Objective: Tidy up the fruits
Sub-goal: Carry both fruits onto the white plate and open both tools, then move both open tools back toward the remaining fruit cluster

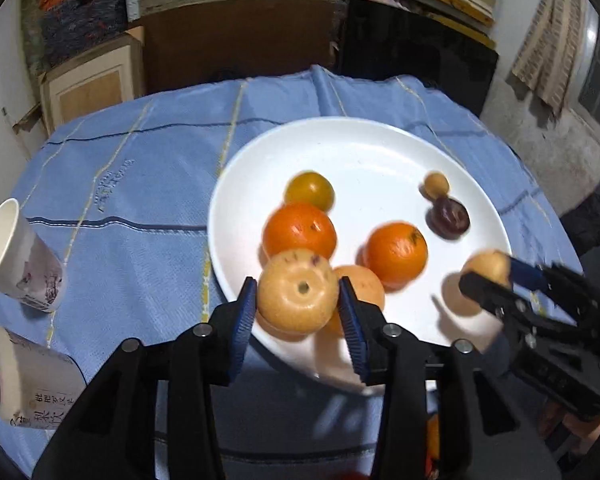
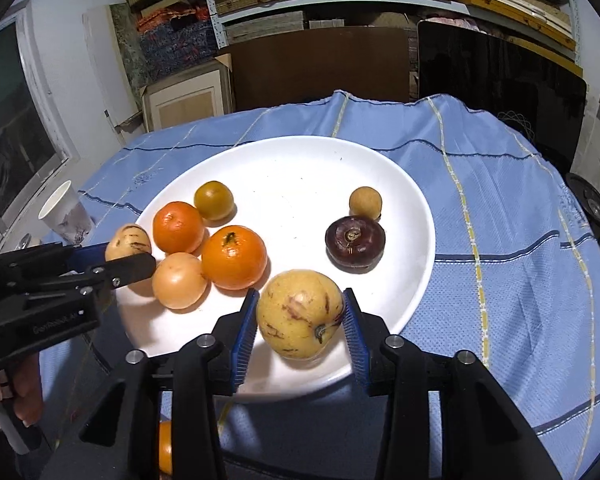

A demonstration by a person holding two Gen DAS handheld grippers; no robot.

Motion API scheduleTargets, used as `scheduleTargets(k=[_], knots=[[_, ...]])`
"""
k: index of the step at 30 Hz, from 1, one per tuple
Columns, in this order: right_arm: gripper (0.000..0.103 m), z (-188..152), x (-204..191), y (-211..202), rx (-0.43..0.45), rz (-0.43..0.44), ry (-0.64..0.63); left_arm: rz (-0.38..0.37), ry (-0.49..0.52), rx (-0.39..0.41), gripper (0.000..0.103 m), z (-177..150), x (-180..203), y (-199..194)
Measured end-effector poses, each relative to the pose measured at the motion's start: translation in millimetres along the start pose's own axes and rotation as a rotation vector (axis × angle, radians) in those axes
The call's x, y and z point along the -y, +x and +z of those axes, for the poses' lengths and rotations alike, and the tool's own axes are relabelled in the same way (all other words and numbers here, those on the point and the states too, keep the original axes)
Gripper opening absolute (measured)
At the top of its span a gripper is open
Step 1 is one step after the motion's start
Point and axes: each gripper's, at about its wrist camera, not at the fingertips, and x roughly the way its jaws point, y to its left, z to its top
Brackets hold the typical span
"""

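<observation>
Fruits are being carried two at a time. The left gripper is closed about a yellow fruit with its dimple facing the camera, pads against both flanks. The right gripper is closed likewise on a streaked yellow fruit, stem toward the camera. Both jaws stand moderately wide, filled by the fruit. Each fruit casts a shadow on the plate below it, so both appear held clear of the near rim; actual contact with the plate cannot be ruled out.

Judgement: the coming move is a set-down. Bare plate lies directly beneath the right gripper, while the left has a pale fruit just beyond and beside it, so the left has the tighter drop. Both fruits are roundish, with no clear long axis.

Farther on lie two oranges, touching, then a green-yellow fruit. A purple fruit and a small tan one sit apart on the right.

An orange object below the table edge is cut off and unidentified. The left wrist view is motion-blurred.
</observation>
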Motion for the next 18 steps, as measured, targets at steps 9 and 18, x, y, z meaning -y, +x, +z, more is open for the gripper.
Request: scheduleTargets(k=[9,18], knots=[[0.065,-11.4,9.4,-62.0,0.105,0.048,0.042,0.020,-0.014,0.093,0.074,-4.3,-1.2,-46.2],[0.072,-73.0,13.1,-116.6,0.092,0.065,0.056,0.011,0.065,0.107,0.081,-60.6,7.2,-102.7]])
